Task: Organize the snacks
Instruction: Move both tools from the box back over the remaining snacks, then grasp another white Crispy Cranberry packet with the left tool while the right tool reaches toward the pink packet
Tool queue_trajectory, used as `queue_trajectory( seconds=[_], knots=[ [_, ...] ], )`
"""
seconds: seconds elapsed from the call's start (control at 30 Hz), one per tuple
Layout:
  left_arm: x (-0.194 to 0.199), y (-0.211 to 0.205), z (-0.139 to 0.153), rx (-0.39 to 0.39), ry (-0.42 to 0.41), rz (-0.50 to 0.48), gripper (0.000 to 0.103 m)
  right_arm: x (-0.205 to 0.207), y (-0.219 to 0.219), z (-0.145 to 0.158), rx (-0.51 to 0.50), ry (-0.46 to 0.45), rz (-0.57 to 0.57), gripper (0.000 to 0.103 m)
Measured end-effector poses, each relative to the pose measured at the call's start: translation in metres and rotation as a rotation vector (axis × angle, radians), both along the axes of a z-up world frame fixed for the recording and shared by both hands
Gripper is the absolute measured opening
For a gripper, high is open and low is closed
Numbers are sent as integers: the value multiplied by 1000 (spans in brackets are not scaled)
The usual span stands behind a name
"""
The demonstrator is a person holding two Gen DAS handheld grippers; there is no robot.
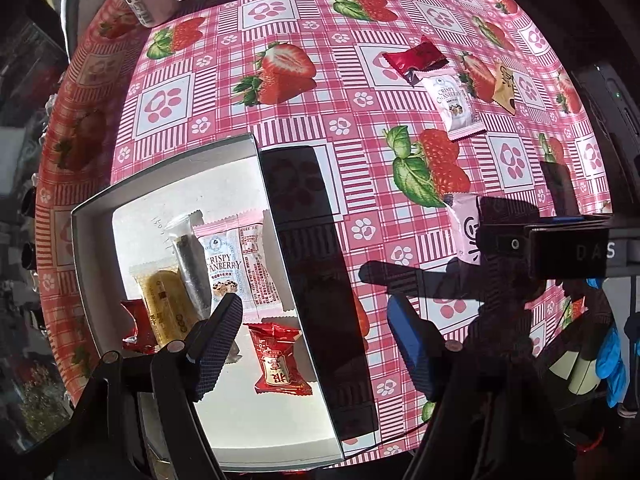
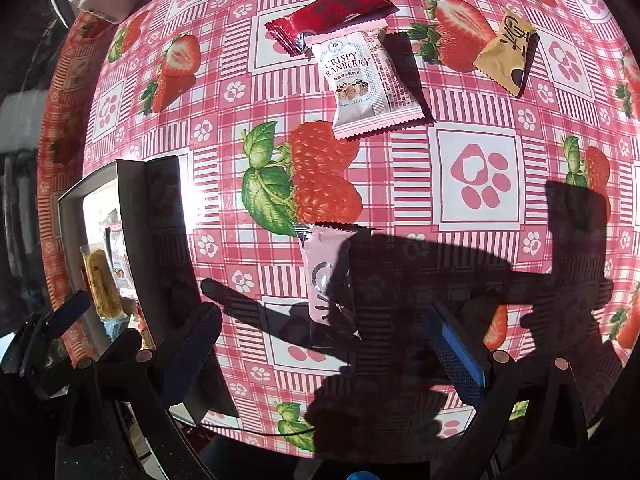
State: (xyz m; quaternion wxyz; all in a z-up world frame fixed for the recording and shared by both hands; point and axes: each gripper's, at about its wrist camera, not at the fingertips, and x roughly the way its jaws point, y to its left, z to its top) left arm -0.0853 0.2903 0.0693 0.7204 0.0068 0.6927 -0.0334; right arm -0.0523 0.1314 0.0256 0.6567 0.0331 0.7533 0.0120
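A pale pink snack packet (image 2: 326,276) is seen lying flat on the strawberry tablecloth (image 2: 476,176), ahead of the right gripper (image 2: 320,356) and roughly centred between its two fingers, though beyond their tips; no contact is shown. The jaws of this gripper are held wide apart and nothing is gripped. The packet's near end is covered by dark shadow, so its printing can hardly be read.

Further ahead, a Crispy Cranberry packet (image 2: 368,84) is overlapped at its far end by a red wrapper (image 2: 332,12), and a tan packet (image 2: 506,50) lies well apart to the right.

The left gripper (image 1: 316,344) is likewise spread open and empty. Its left finger (image 1: 218,344) is placed over the white box (image 1: 92,240), in which several snacks are gathered: another cranberry packet (image 1: 232,264), a dark stick in clear wrap (image 1: 192,272), a yellow cake bar (image 1: 166,308) and a red sweet (image 1: 278,360). A further red wrapper (image 1: 136,326) is partly hidden, possibly under the bar. The box's right wall falls between the fingers.
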Motion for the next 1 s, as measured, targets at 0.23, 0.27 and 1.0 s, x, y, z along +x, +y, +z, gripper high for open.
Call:
queue_trajectory(
  seconds=[0.23, 0.27, 1.0],
  knots=[
    [20, -37, -15, -27, 51, -37, 78, -15, -59, -16, -24, 59, -112, 101],
    [24, -42, -17, -28, 57, -41, 78, -16, -65, -17, -28, 65, -120, 101],
    [176, -111, -75, -105, 102, 202, 78, -64, -98, -45, -175, 65, 15, 103]
  ],
)
